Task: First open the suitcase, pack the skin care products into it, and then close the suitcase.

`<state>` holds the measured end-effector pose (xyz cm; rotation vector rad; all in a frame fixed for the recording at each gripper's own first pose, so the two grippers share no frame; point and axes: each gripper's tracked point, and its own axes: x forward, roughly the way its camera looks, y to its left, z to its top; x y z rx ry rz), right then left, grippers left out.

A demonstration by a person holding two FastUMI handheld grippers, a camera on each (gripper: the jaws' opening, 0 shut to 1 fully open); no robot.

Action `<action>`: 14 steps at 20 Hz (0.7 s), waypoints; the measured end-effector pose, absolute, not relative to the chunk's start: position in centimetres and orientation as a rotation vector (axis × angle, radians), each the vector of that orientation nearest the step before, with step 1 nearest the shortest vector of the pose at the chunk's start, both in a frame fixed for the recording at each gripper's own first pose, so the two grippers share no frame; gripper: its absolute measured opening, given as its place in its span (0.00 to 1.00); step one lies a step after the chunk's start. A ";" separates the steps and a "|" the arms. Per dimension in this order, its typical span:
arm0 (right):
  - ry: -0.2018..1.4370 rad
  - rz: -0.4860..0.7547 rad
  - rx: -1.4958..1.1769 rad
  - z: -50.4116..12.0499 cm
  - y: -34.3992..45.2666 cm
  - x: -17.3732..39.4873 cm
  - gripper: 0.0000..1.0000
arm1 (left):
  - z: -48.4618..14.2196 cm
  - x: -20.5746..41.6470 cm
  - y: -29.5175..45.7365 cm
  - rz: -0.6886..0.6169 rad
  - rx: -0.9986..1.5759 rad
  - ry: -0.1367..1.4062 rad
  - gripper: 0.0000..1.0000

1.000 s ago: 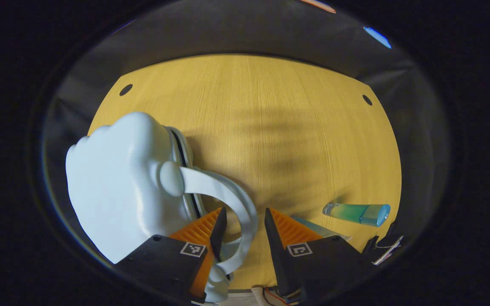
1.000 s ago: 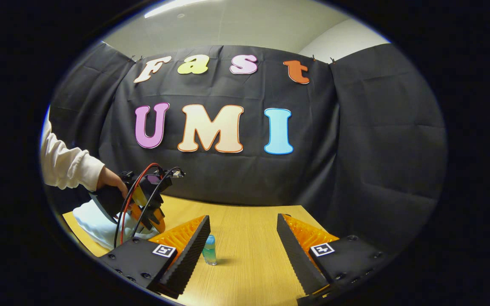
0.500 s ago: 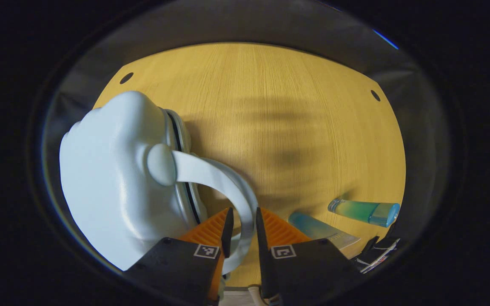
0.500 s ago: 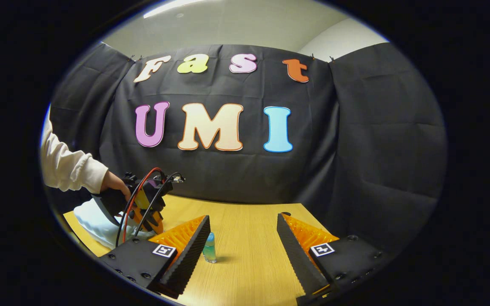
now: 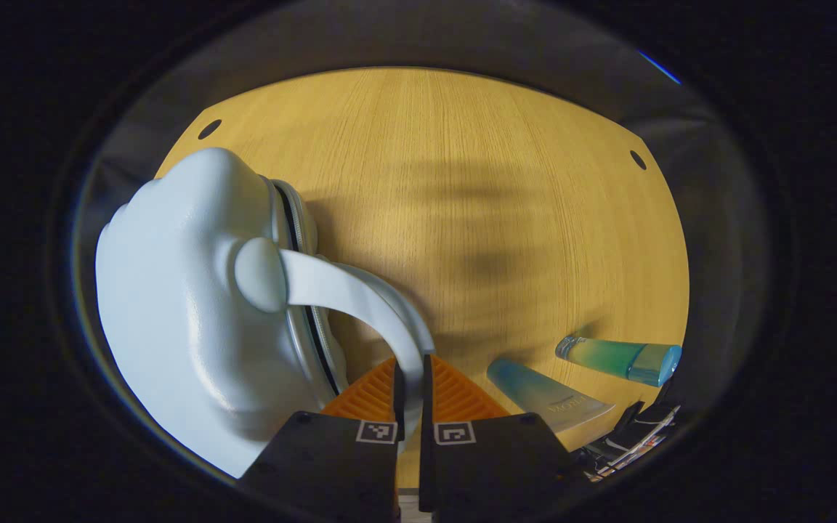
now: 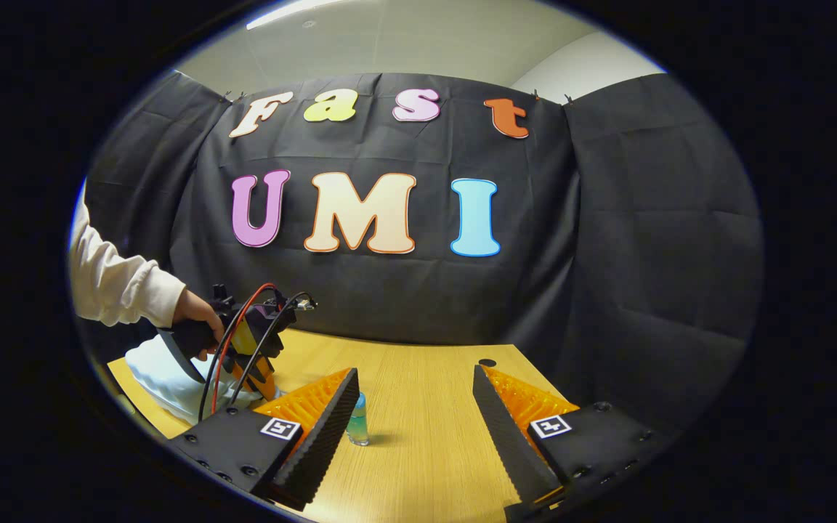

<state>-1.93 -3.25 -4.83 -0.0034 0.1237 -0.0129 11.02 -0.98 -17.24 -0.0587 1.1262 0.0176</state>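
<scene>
Your left claw (image 5: pixel 410 378) is closed on the handle (image 5: pixel 360 290) of the suitcase (image 5: pixel 186 305): both orange fingers press the pale strap from either side, just where it curves down toward you. The suitcase lies on the wooden surface (image 5: pixel 476 189) to the left of that claw, and its zip seam (image 5: pixel 302 290) runs away from you along the side that faces the handle. The handle arches from a round knob (image 5: pixel 260 265) on the shell out to the right and down into your grip, so the case hangs off the claw's left side and any pull has to work against that offset. The seam looks shut, so judge the opening step as not yet done.

The skin care things sit to the right of the handle: a blue tube (image 5: pixel 546 396) just beside the left claw, lying slantwise with its flat crimped end toward you, and a green-to-blue bottle (image 5: pixel 618 361) farther right, lying across the view with its blue cap pointing away from the suitcase.

Your right claw (image 6: pixel 413 425) hangs open and empty above the surface, with a small bottle (image 6: pixel 357 420) standing just off its left finger. From there the suitcase (image 6: pixel 164 374) is well to the left, under your other hand (image 6: pixel 197 312), so the right claw is the nearer one for the products.
</scene>
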 end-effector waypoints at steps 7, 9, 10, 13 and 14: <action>0.133 0.016 -0.009 -5.0 -2.1 -2.0 0.99 | -13.1 11.3 -1.7 -0.024 -0.131 1.039 0.03; 0.131 0.027 -0.010 -5.0 -1.7 -2.0 0.98 | -11.0 11.2 -1.5 -0.043 -0.162 1.002 0.02; 0.130 0.034 -0.009 -4.9 -1.4 -1.9 0.98 | -9.8 11.0 -1.3 -0.045 -0.179 0.981 0.02; 0.124 0.057 -0.009 -4.7 -0.5 -1.9 0.98 | -6.3 9.8 -0.2 -0.059 -0.208 0.928 0.00; 0.123 0.066 -0.009 -4.7 -0.1 -1.9 0.99 | -5.2 9.4 0.4 -0.062 -0.211 0.909 0.00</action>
